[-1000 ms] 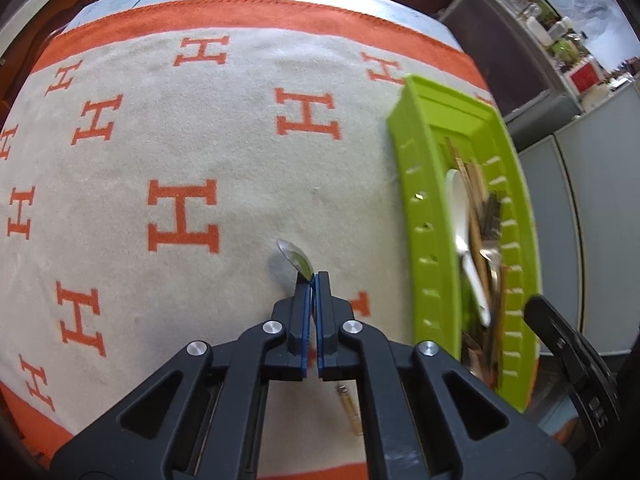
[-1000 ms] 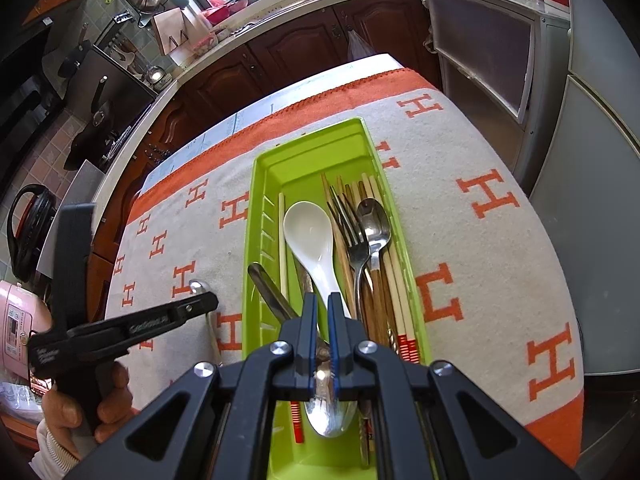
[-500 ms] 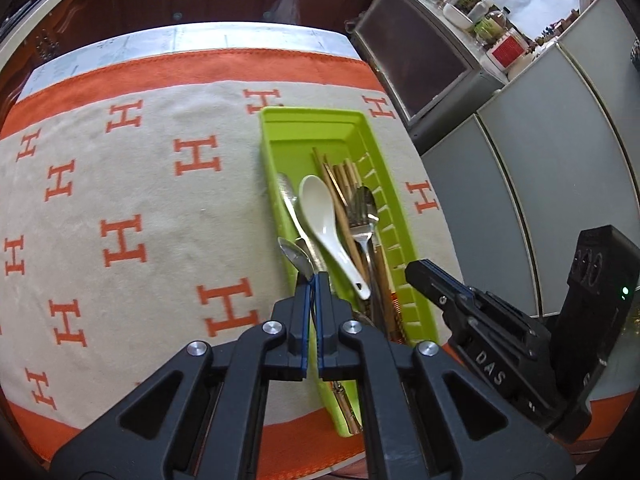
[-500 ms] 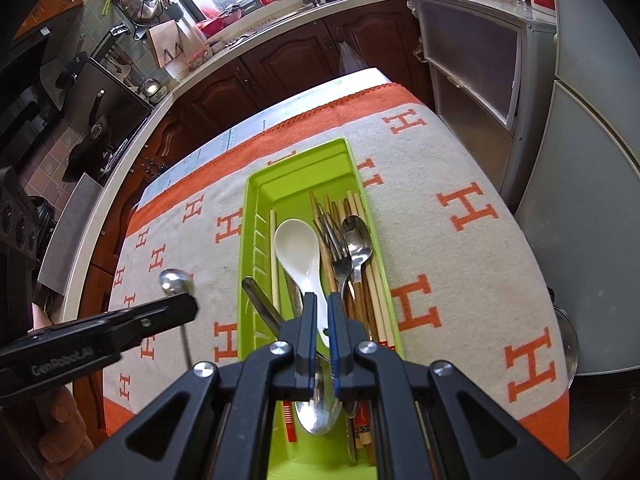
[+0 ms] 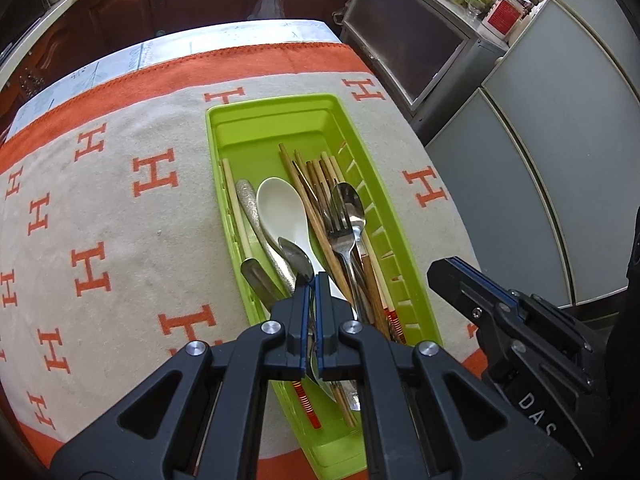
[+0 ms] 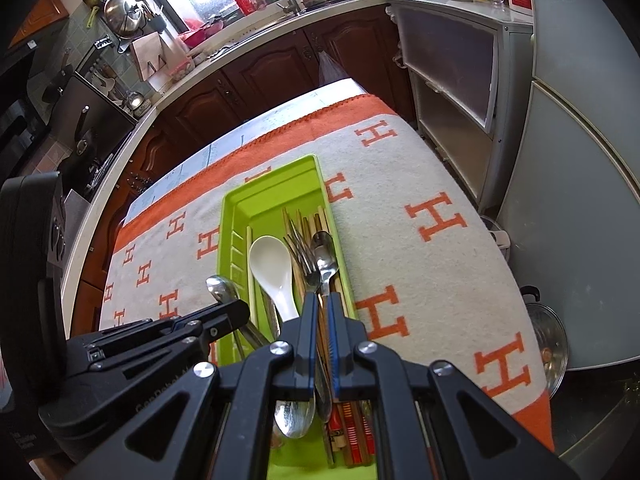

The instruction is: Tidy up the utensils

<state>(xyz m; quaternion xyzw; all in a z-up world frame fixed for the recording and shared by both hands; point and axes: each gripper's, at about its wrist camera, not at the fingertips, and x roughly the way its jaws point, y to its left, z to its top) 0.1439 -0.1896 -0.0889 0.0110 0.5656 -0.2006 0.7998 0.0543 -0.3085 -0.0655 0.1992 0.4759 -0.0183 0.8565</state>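
Over the green tray [image 5: 280, 120], your left tongs [image 5: 315, 280] are clamped on a small metal spoon [image 5: 297, 258], bowl poking out past the tips, hanging above the white ceramic spoon [image 5: 280, 208] and the other cutlery. From the right wrist view the same small spoon [image 6: 219, 286] sticks up beyond the left tongs [image 6: 240, 312], sitting over the tray's left wall [image 6: 224, 248]. Tray contents, left to right: a single pale chopstick [image 5: 236, 208], a textured metal handle [image 5: 256, 224], the white spoon, wooden chopsticks [image 5: 312, 200], a fork [image 5: 340, 232] and a steel spoon [image 5: 351, 204] along the slotted right wall. Your right tongs [image 6: 323, 312] are pressed nearly together with a thin slit between the pads, nothing gripped, hovering over the near end of the tray; a spoon bowl [image 6: 294, 418] and red-striped chopstick ends [image 6: 352, 424] lie underneath. Tray sits on the orange-and-cream H-pattern blanket [image 5: 120, 220] covering the counter [image 5: 240, 38].
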